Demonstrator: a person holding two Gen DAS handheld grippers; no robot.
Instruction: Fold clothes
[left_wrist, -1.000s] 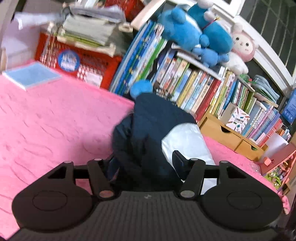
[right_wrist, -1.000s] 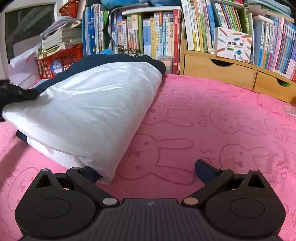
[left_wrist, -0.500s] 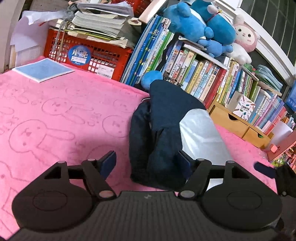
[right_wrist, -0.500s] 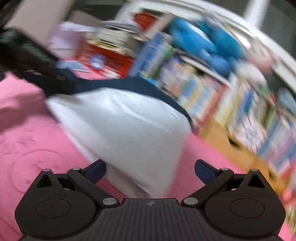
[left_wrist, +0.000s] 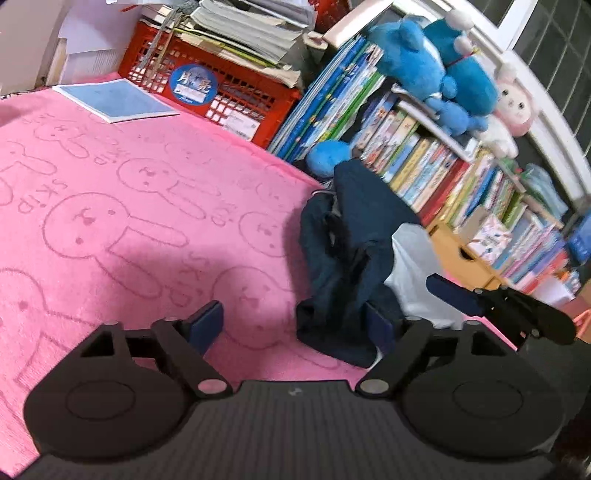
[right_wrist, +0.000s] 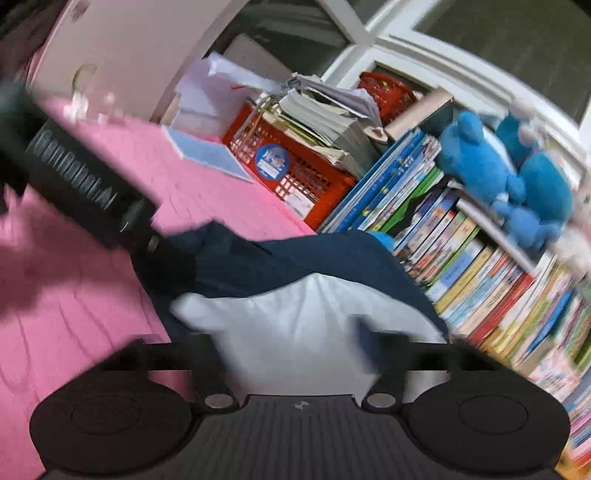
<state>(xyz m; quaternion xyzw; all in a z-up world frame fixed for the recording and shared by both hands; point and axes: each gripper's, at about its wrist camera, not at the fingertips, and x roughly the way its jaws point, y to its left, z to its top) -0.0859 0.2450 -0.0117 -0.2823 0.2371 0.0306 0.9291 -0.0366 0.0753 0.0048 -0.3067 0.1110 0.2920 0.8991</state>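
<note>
Right of centre in the left wrist view, the navy and white garment (left_wrist: 354, 254) lies bundled on the pink towel (left_wrist: 129, 221), long axis running toward the upper right; left claw (left_wrist: 291, 325) gapes empty beside it, right claw (right_wrist: 291, 343) spread wide over its white part, nearer

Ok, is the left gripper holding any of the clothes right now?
No, the left gripper is open over the pink blanket, and the navy and white clothes lie beside its right finger, not clamped.
</note>
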